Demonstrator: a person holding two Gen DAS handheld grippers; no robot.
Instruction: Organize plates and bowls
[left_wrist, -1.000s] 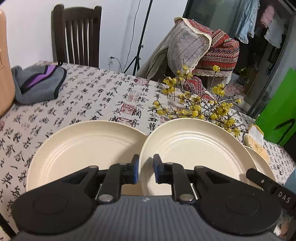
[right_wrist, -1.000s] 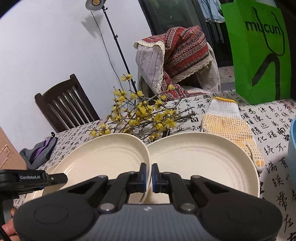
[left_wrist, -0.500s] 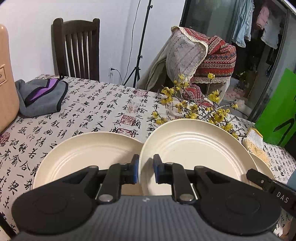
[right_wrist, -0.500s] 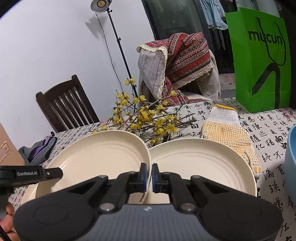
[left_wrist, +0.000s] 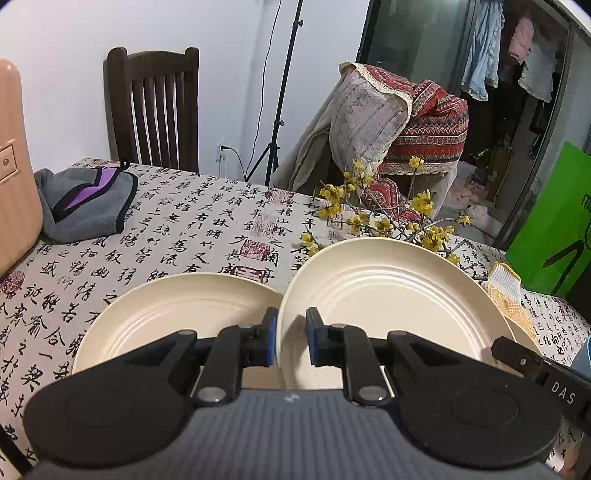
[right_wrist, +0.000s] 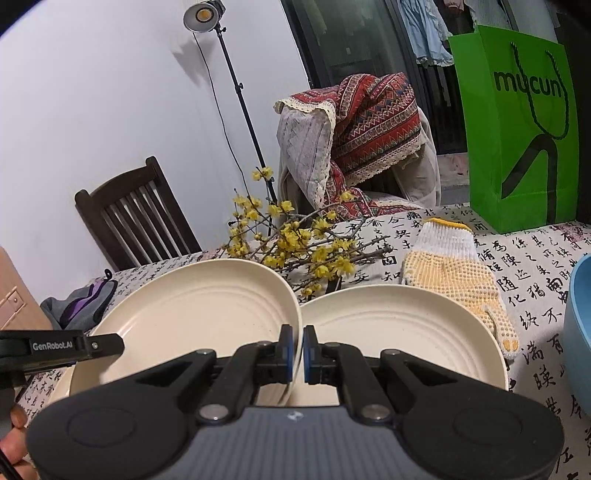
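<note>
Both grippers hold one cream plate (left_wrist: 391, 306) by opposite rims, raised and tilted above the table. My left gripper (left_wrist: 291, 341) is shut on its left rim. My right gripper (right_wrist: 298, 349) is shut on the right rim of this same plate (right_wrist: 199, 314). A second cream plate (left_wrist: 177, 317) lies flat on the cloth to the left. A third cream plate (right_wrist: 399, 332) lies flat to the right, partly under the held one. A light blue bowl (right_wrist: 580, 332) shows at the right edge.
Yellow flower branches (right_wrist: 295, 243) lie just behind the plates. A dotted work glove (right_wrist: 454, 266) and a green paper bag (right_wrist: 517, 129) are at the back right. A grey and purple cloth (left_wrist: 85, 203), a beige case (left_wrist: 14, 158) and a dark chair (left_wrist: 155, 110) are on the left.
The held plate has come up a little with both grippers. The flat plates and tablecloth now sit lower in both views. Both grips are unchanged.
</note>
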